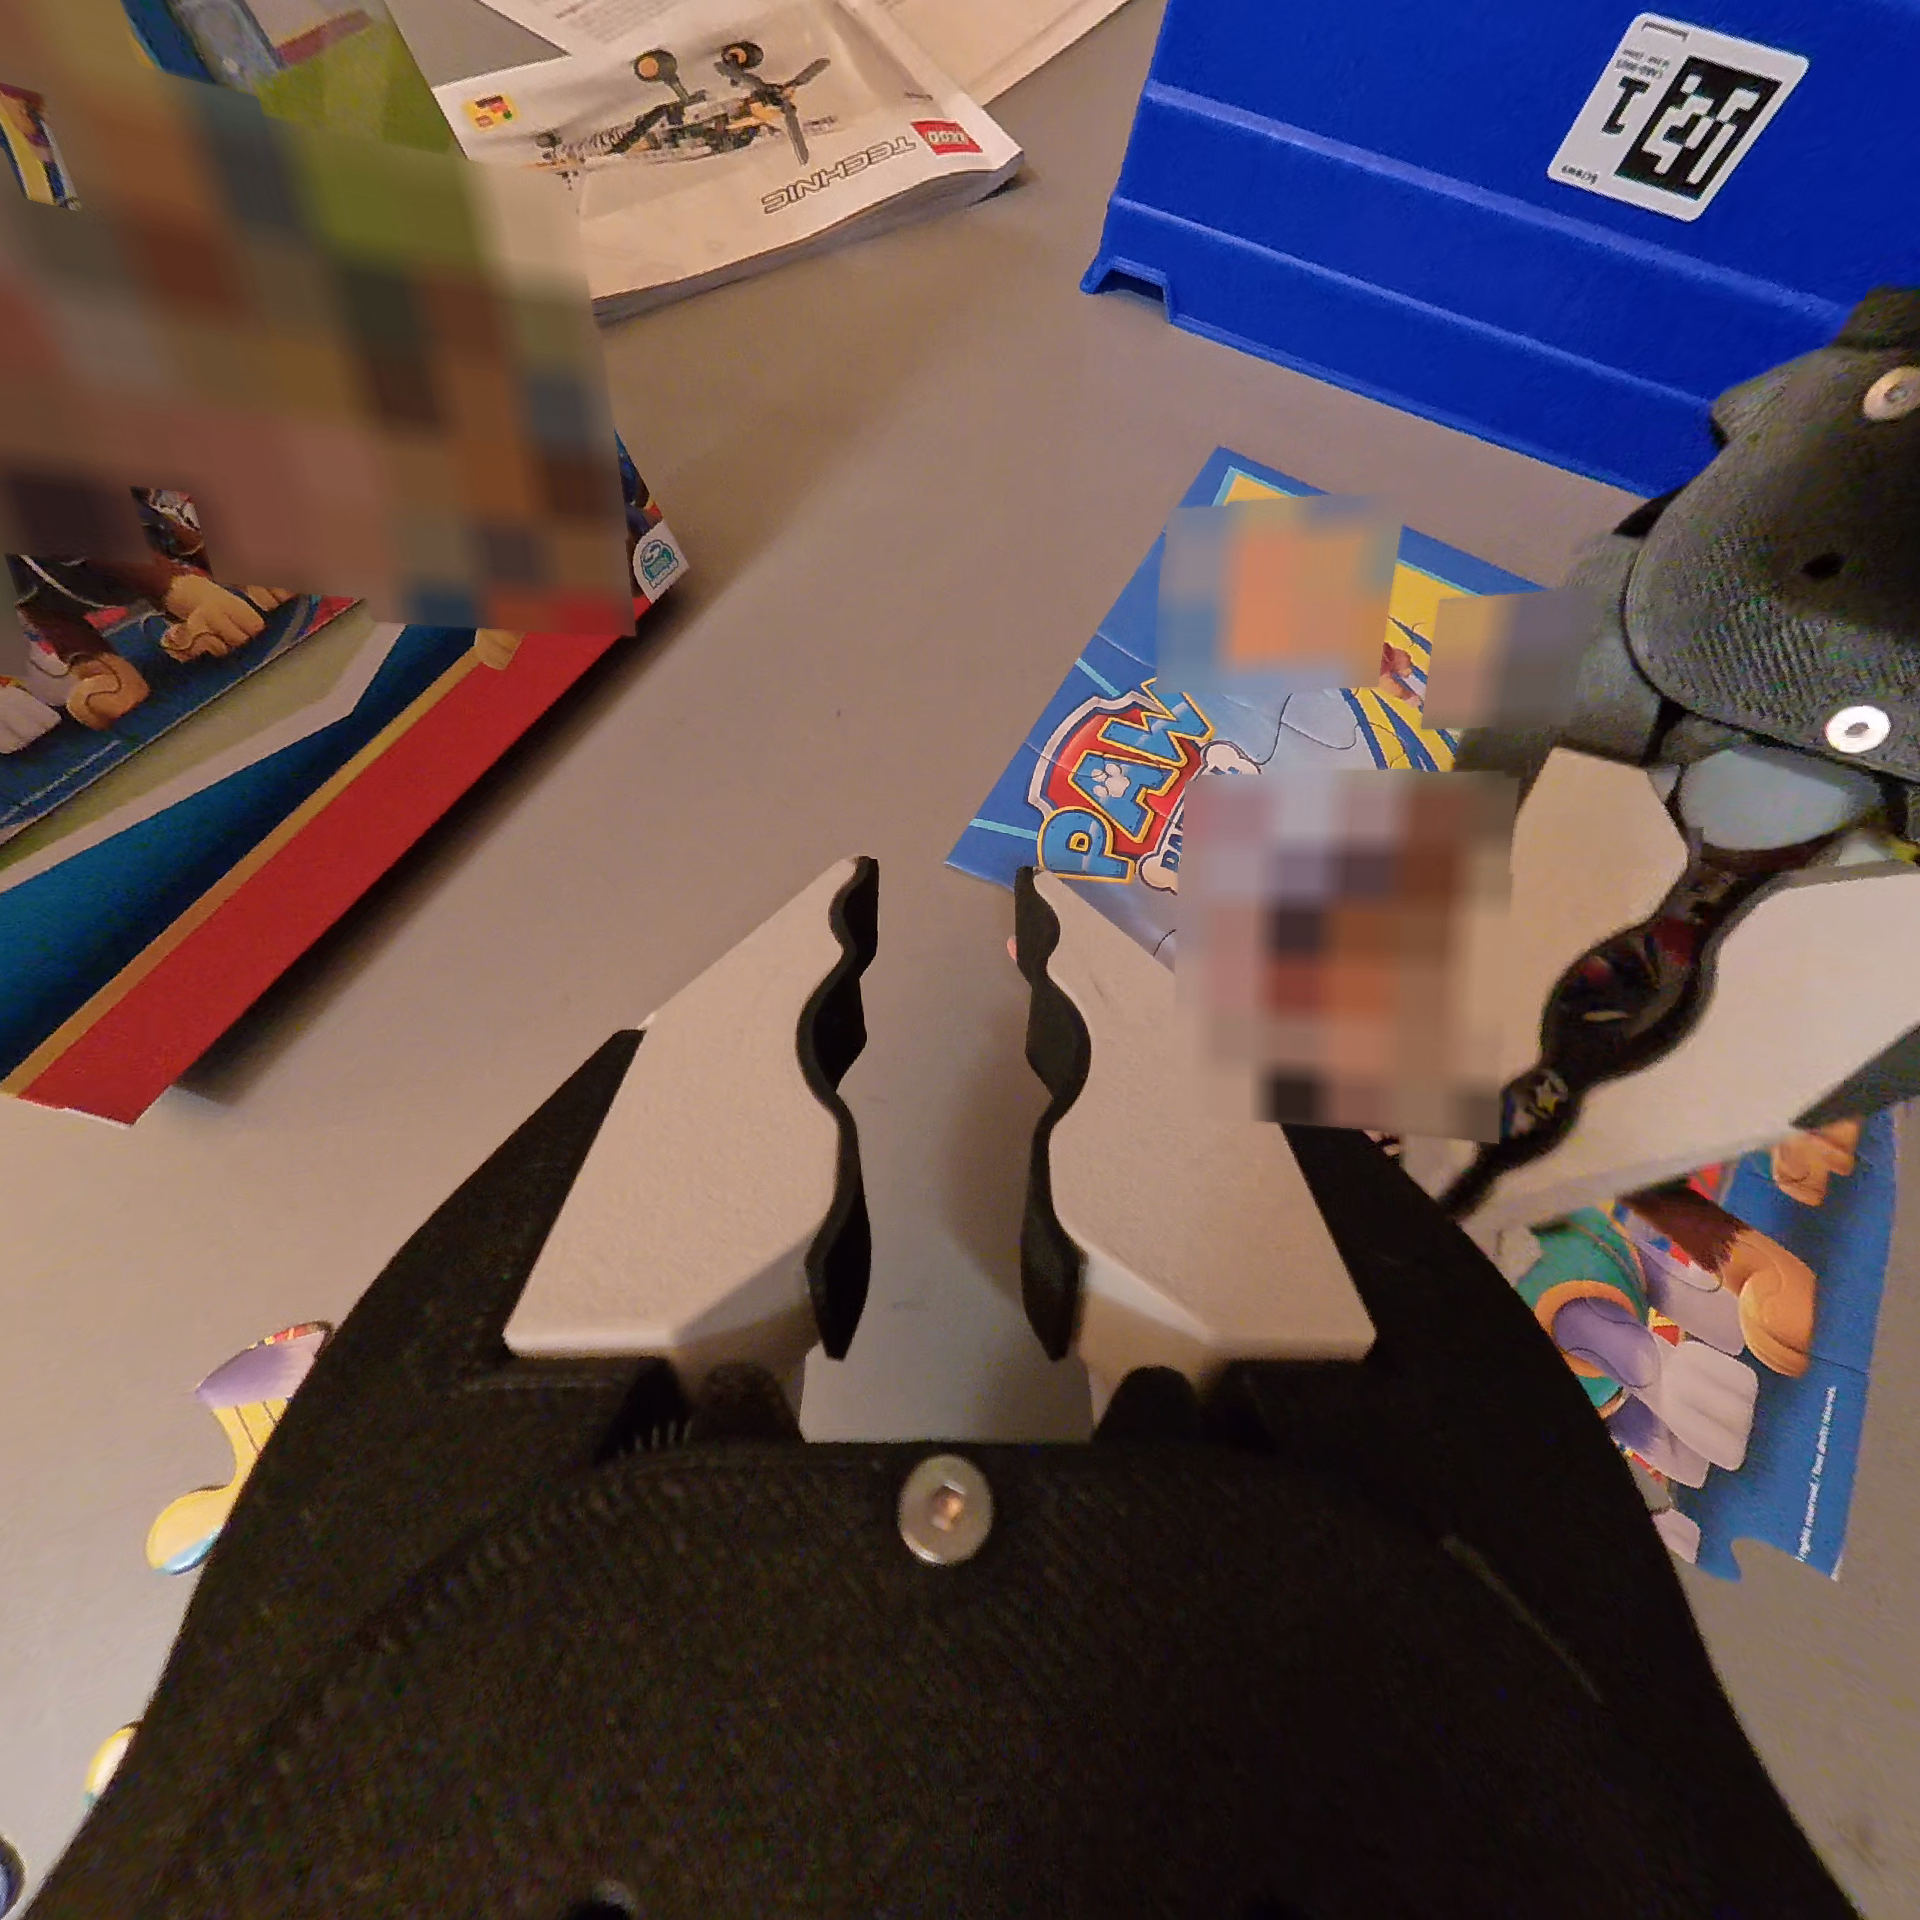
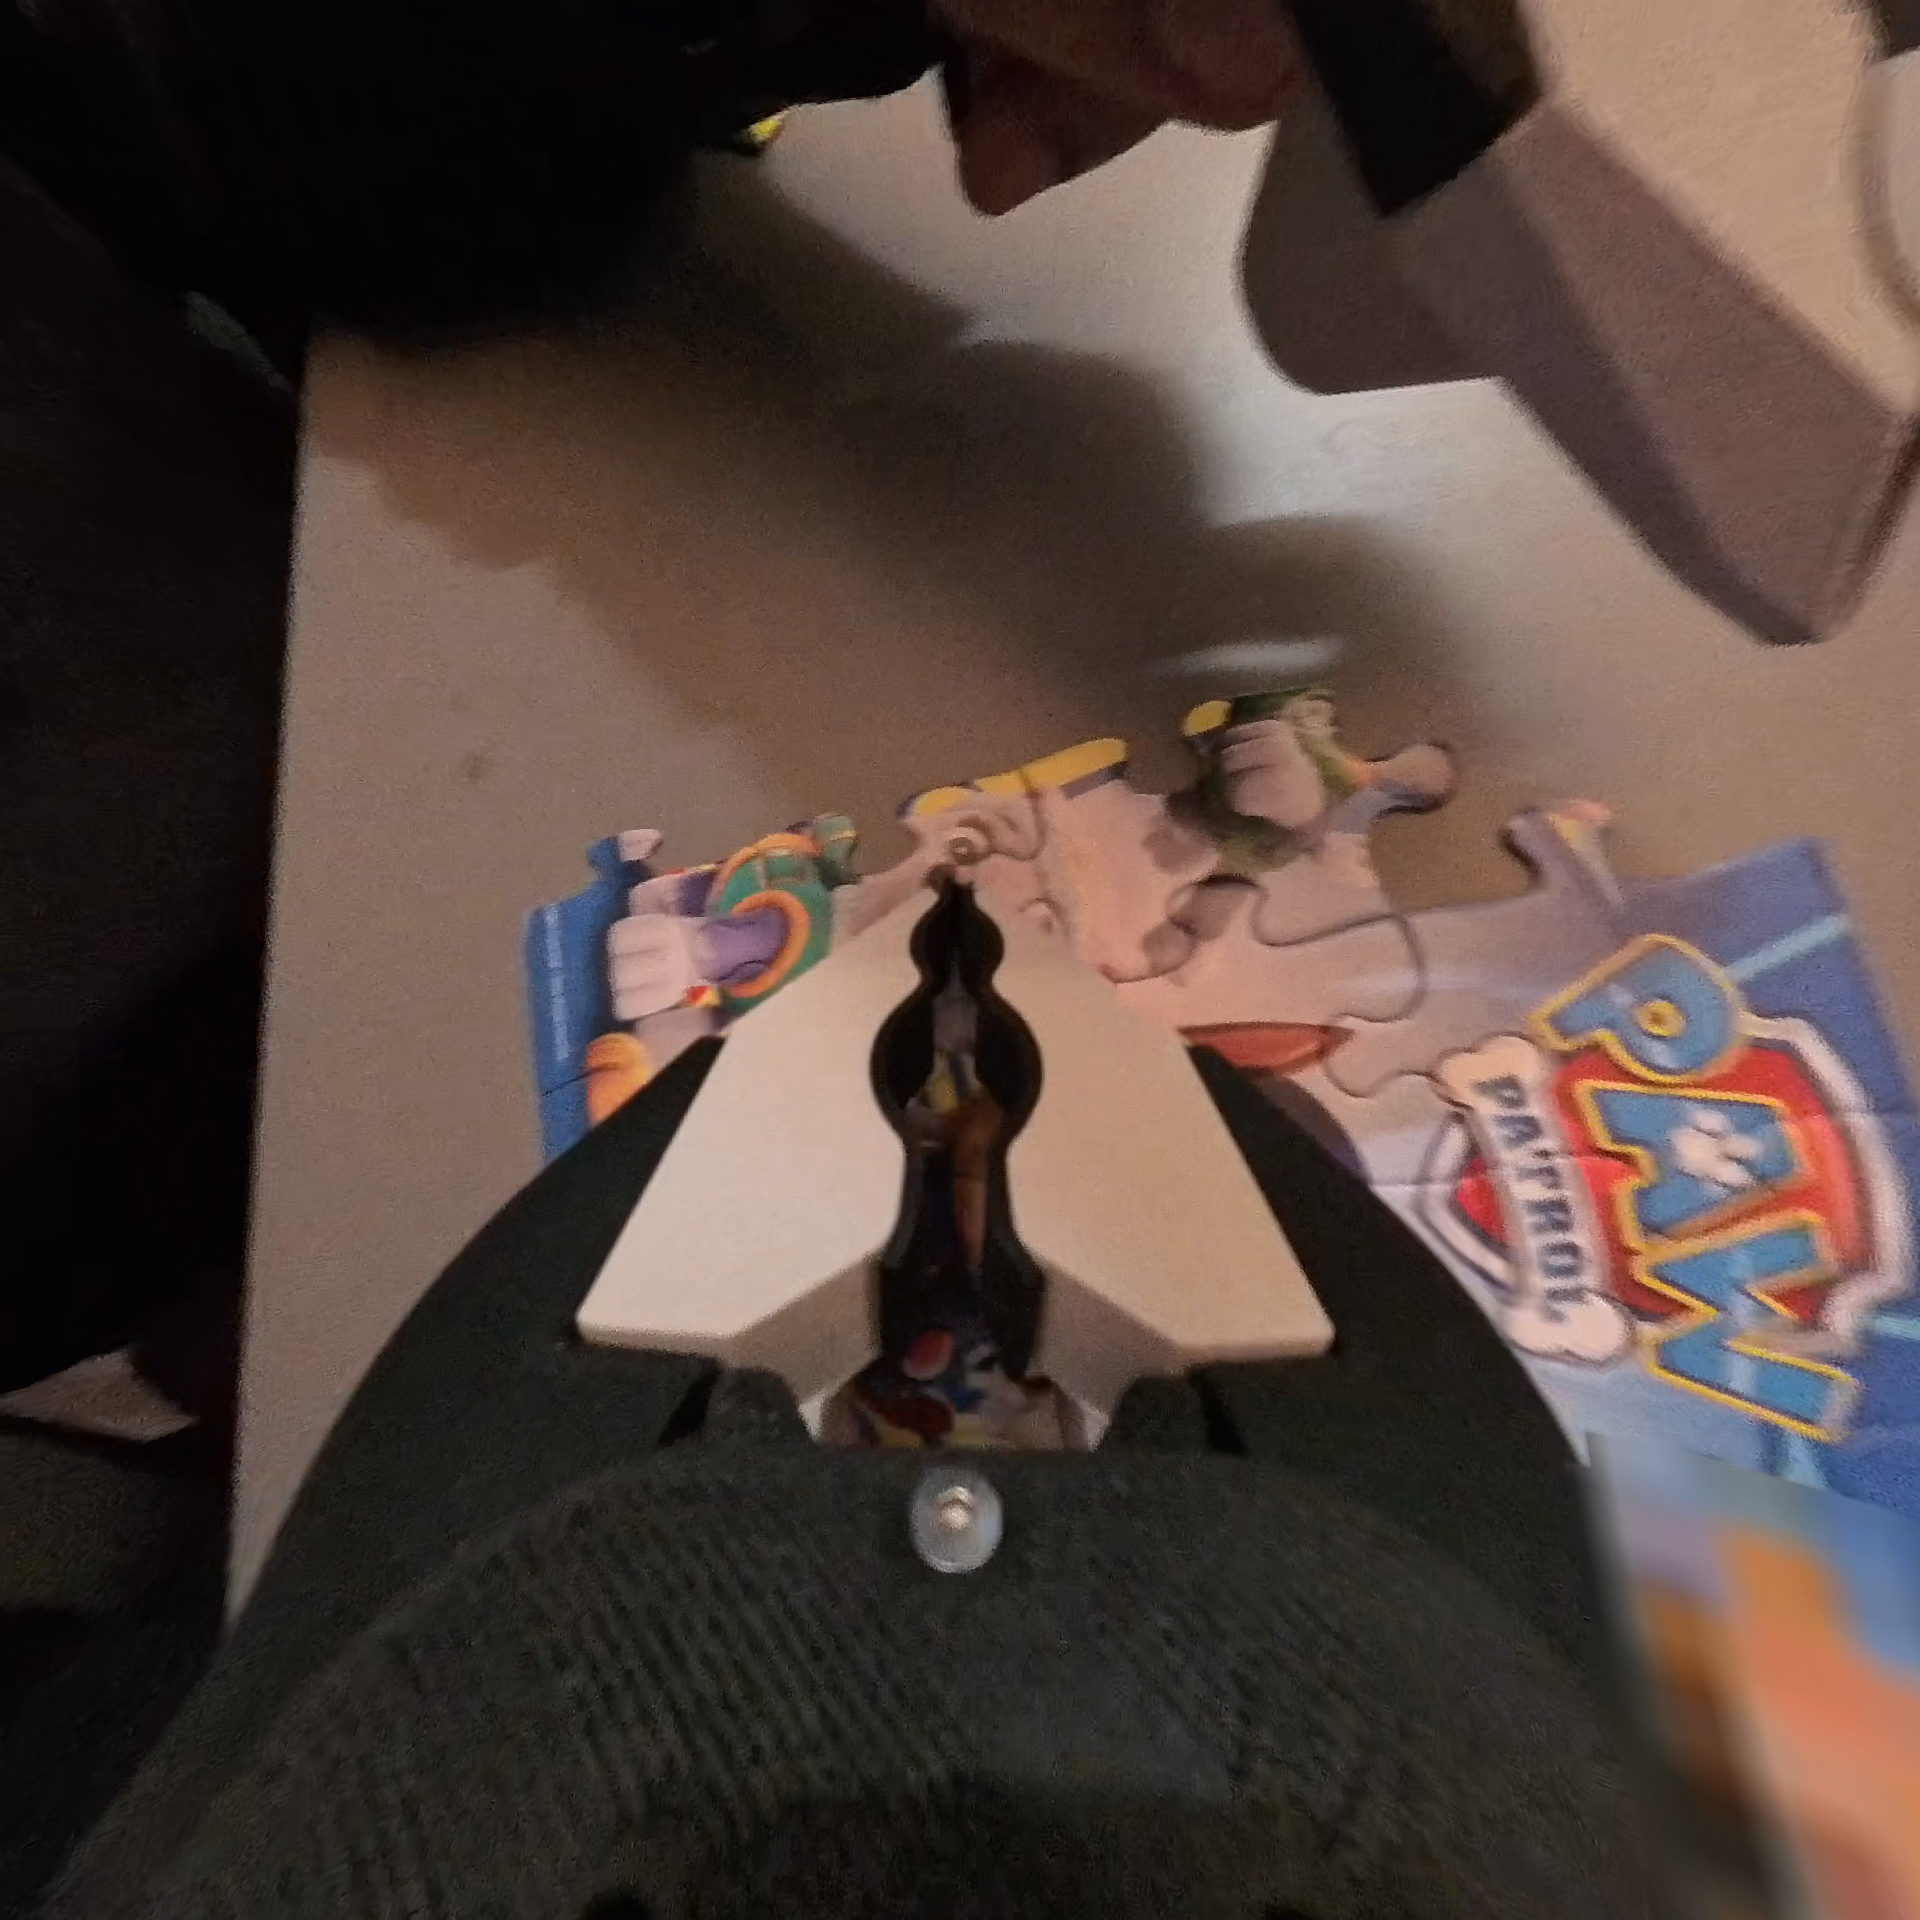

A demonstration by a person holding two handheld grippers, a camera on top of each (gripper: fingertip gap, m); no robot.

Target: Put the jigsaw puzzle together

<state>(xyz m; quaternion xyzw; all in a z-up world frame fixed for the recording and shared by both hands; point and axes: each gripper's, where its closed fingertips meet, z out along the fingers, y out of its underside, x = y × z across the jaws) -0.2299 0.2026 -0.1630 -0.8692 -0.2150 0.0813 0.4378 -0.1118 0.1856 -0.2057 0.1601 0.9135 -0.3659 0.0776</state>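
The right gripper (image 2: 951, 904), jaws closed with nothing visibly held, hangs directly over the part-built puzzle (image 2: 1299, 935); the left gripper (image 1: 945, 883), partly open and empty, sits just beside the puzzle's corner on the surface (image 1: 779, 644).

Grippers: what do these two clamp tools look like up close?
Both match: the left gripper and right gripper have a rough black body with a silver screw, and two pale wedge fingers lined with wavy black pads. No cables show.

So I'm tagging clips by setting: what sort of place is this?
Likely a play or hobby table indoors: a half-built cartoon jigsaw on a grey tabletop, its box, a toy-building booklet and a blue bin.
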